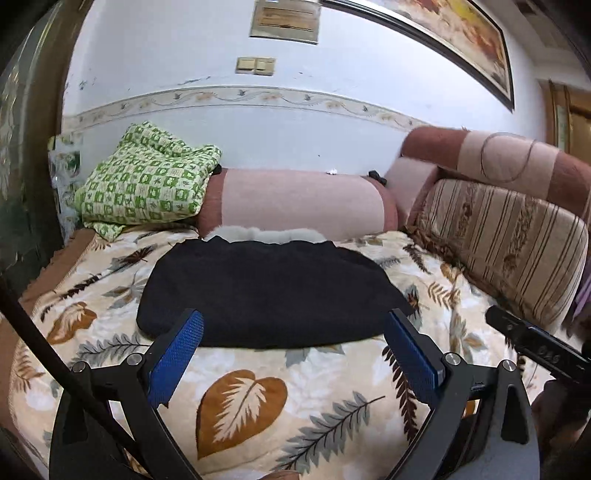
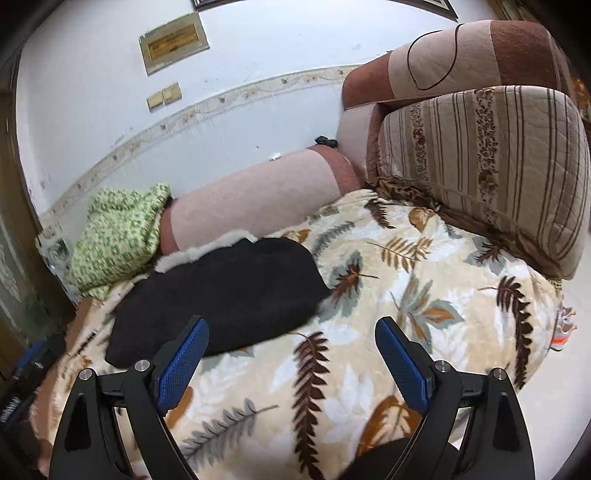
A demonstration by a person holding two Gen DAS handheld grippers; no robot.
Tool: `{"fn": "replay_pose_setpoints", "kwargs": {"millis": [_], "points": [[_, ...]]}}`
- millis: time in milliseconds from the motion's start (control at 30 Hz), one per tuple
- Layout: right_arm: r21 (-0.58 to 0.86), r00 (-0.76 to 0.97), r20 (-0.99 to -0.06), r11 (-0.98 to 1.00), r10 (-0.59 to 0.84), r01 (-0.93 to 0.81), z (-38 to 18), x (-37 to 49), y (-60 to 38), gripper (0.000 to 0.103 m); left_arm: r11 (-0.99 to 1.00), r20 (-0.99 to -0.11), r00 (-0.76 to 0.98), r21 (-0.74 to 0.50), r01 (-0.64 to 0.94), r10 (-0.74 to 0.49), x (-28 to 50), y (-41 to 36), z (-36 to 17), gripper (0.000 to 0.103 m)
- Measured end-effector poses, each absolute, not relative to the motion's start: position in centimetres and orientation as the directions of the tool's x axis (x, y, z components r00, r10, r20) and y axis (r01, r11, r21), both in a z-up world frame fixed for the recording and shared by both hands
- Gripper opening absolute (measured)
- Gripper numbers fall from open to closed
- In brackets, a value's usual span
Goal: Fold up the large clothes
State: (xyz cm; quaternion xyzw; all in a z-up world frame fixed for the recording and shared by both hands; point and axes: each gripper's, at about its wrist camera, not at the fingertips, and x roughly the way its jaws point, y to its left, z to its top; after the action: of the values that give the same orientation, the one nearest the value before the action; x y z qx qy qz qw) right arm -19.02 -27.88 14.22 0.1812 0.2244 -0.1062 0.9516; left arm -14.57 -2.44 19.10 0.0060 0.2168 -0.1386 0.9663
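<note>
Leaf-print blanket (image 1: 332, 398) holds folded black garment (image 1: 266, 291); both fingers released; only right view shows floor (image 2: 554, 406).

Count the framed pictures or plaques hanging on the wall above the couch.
2 in the left wrist view: a small gold-framed plaque above the beige double light switch, and a large dark-framed painting to its right. More may hang beyond the frame.
</note>
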Motion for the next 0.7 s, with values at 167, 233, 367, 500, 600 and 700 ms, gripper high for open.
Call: {"fn": "replay_pose_setpoints", "kwargs": {"millis": [167, 233, 367, 500, 600, 700], "points": [[0.344, 0.870, -0.486, 0.895, -0.088, 0.283, 13.6, -18.9, -28.2, 0.094, 0.962, -0.387, 0.882, -0.060, 0.267, -0.269, -15.8, -2.4, 19.6, 0.098], [0.351, 0.865, -0.493, 0.888, -0.094, 0.297, 13.3, -18.9, -28.3, 0.094, 0.959, -0.408, 0.869, -0.075, 0.275, -0.281, -15.8, -2.4, 19.3, 0.098], [0.365, 0.852, -0.516, 0.876, -0.093, 0.317, 12.4, -18.7, -28.6, 0.094, 0.957, -0.451, 0.847, -0.073, 0.280, -0.282, -15.4, -3.0, 18.3, 0.098], [0.362, 0.844, -0.528, 0.874, -0.095, 0.325, 11.9, -18.4, -28.6, 0.094, 0.956, -0.479, 0.831, -0.061, 0.288, -0.282, -15.2, -3.5, 17.7, 0.098], [0.364, 0.836, -0.542, 0.871, -0.091, 0.330, 11.5, -18.1, -28.6, 0.094, 0.957, -0.469, 0.840, -0.040, 0.288, -0.272, -15.4, -3.8, 17.5, 0.098], [0.360, 0.831, -0.549, 0.871, -0.091, 0.333, 11.2, -17.9, -28.5, 0.094, 0.955, -0.455, 0.847, -0.026, 0.296, -0.274, -15.6, -4.1, 17.4, 0.098]]}}
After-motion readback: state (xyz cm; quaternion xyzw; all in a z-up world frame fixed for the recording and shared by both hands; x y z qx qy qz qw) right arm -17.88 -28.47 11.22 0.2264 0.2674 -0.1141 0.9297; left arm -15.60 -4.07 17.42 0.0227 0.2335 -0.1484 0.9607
